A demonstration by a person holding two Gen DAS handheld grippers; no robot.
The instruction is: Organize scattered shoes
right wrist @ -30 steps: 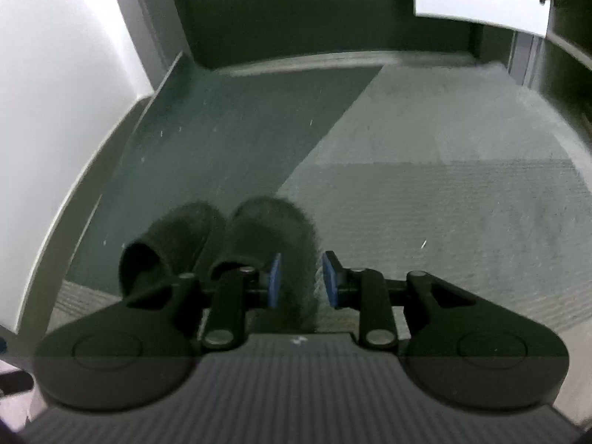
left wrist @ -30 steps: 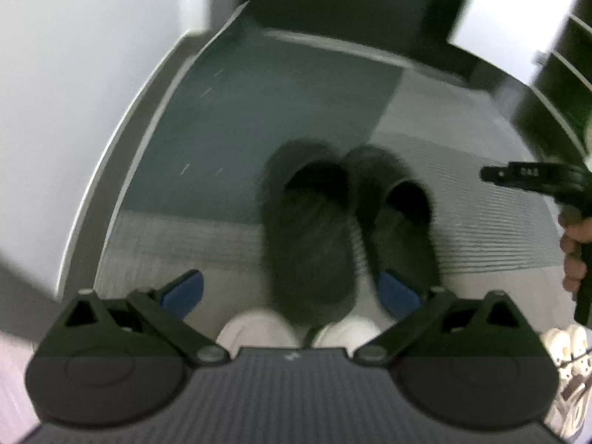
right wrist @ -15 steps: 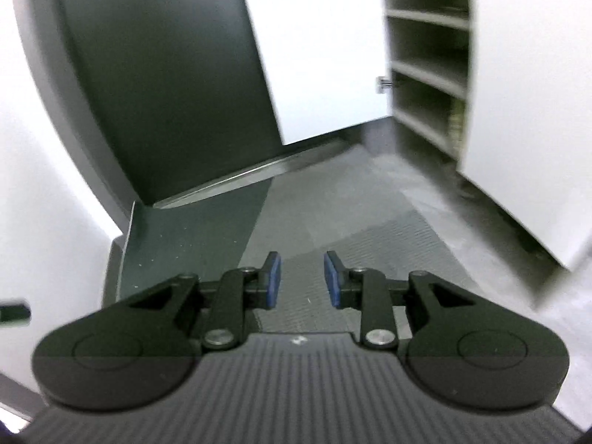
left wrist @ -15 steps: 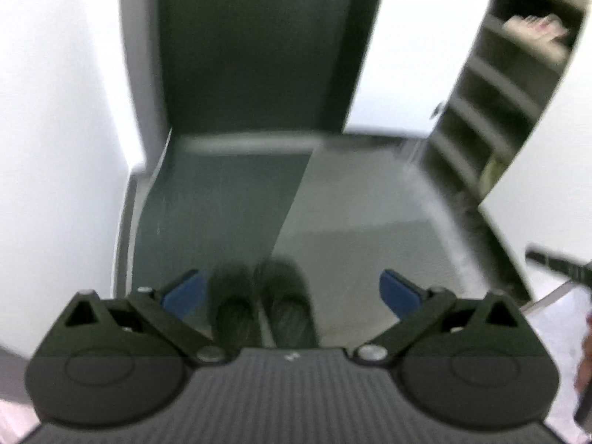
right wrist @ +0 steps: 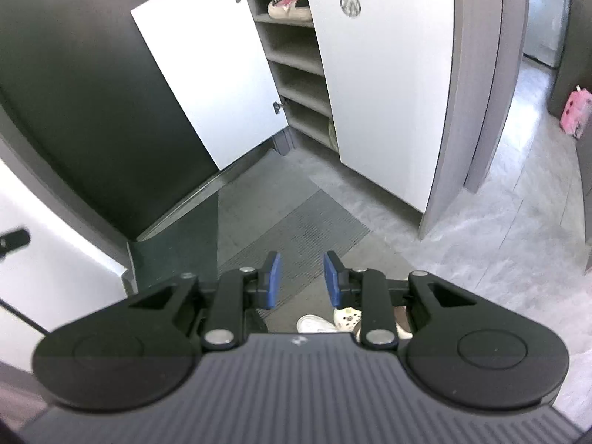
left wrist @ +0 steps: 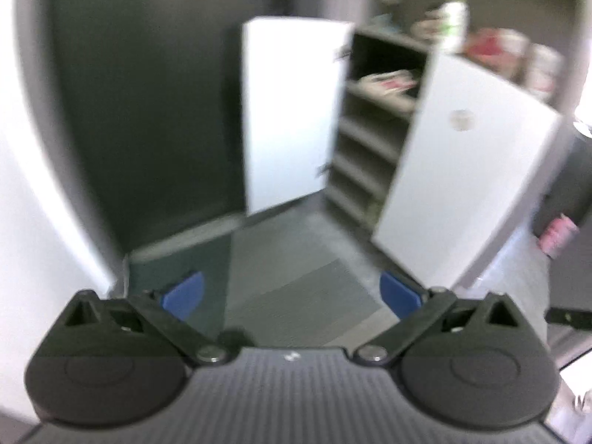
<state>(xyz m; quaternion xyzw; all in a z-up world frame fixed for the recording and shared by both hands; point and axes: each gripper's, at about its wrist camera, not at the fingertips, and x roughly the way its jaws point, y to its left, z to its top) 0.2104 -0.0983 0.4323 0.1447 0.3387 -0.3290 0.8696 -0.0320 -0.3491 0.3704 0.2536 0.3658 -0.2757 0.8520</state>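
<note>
My left gripper (left wrist: 292, 296) is open wide with nothing between its blue pads (left wrist: 183, 294); its view is blurred. My right gripper (right wrist: 302, 281) stands open with a narrow gap and holds nothing. Both point over the grey doormat (right wrist: 296, 222) toward an open shoe cabinet (right wrist: 296, 70). A pale sneaker with pink trim (right wrist: 290, 3) lies on an upper shelf, also seen blurred as the sneaker (left wrist: 384, 81) in the left wrist view. Just below my right gripper, a white shoe (right wrist: 316, 323) and a cream clog (right wrist: 347, 317) sit on the floor. The dark slippers are hidden from both views.
Two white cabinet doors (right wrist: 211, 77) (right wrist: 384, 85) stand open on either side of the shelves. A dark door (right wrist: 74, 92) closes the far left. Bottles and boxes (left wrist: 455, 14) stand on top of the cabinet. A pink bag (right wrist: 573, 114) sits far right on the pale floor.
Both grippers have swung up and away from the pair of dark slippers on the mat. The slippers have dropped out of view and the open cabinet now fills both views.
</note>
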